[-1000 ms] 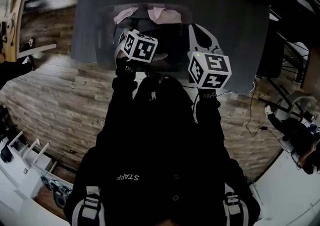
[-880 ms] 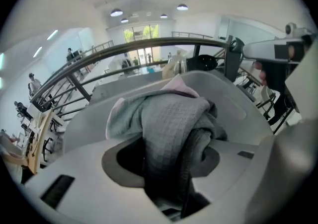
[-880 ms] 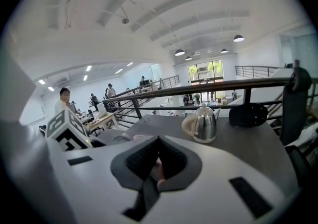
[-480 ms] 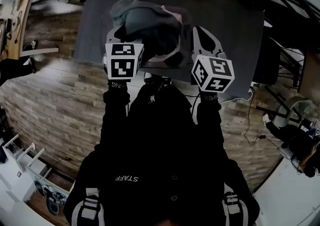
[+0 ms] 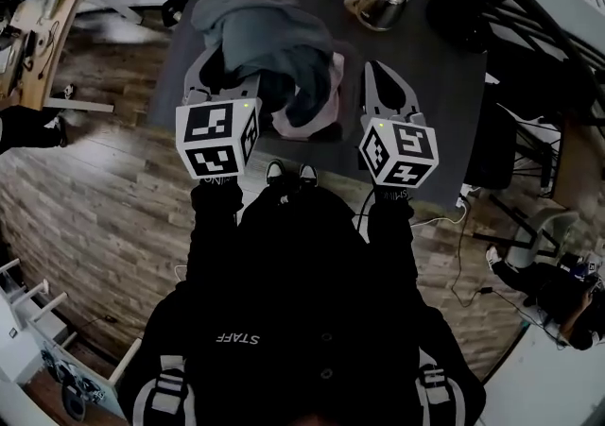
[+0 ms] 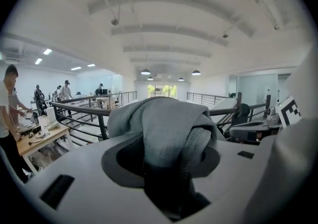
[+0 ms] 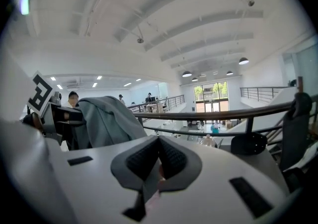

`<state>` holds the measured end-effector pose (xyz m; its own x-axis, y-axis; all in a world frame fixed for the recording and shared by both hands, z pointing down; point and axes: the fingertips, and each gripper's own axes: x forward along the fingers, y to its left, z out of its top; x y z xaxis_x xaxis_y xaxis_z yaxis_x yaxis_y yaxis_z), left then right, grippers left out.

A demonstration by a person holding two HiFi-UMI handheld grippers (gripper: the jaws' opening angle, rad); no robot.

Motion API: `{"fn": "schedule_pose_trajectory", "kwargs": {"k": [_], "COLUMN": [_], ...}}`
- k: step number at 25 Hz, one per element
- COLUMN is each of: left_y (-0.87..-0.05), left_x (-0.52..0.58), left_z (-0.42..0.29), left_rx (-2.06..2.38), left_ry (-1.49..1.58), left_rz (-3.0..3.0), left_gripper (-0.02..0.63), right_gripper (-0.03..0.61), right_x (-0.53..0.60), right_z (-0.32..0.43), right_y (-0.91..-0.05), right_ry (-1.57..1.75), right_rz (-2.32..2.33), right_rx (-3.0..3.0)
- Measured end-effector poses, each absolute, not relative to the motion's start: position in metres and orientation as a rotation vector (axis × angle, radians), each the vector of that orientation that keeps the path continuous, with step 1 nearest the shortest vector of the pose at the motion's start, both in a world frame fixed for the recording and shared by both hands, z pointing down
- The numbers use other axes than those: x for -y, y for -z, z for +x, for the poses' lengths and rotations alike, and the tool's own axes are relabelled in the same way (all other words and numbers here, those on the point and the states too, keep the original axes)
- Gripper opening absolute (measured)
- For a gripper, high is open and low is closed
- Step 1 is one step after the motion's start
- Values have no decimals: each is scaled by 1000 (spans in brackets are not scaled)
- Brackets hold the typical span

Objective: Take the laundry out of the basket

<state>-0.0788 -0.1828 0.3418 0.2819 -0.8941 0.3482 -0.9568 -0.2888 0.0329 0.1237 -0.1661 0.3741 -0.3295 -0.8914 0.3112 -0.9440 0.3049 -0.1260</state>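
Left gripper (image 6: 166, 168) clamped on bunched grey sweatshirt (image 6: 159, 128), which hung above dark table (image 5: 435, 84). Right gripper (image 7: 159, 161) had jaws together, nothing clearly held. Risks: one-point grip could slip under hanging weight; trailing fabric might drag pink cloth (image 5: 333, 84) or hit metal kettle (image 5: 383, 1).

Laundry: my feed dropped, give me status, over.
Left gripper shut on grey garment, raised over the table. Right gripper jaws together, nothing clearly held. Pink cloth lies beneath the garment. Nothing in the way.
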Motion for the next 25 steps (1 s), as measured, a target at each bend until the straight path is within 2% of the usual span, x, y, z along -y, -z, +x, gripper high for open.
{"fn": "schedule_pose_trajectory", "kwargs": {"k": [12, 25], "left_y": [-251, -206], "left_x": [177, 179], "left_z": [-87, -112], "left_rx": [1850, 1959], "left_ry": [-38, 62], "left_rz": [2447, 2455], "left_gripper": [195, 195], "right_gripper": [14, 14], "right_x": [170, 178], "right_z": [99, 70], "right_y": [-289, -219], "right_ry": [-166, 63], "right_rz": [1756, 1797], "right_rx": [2504, 2583]}}
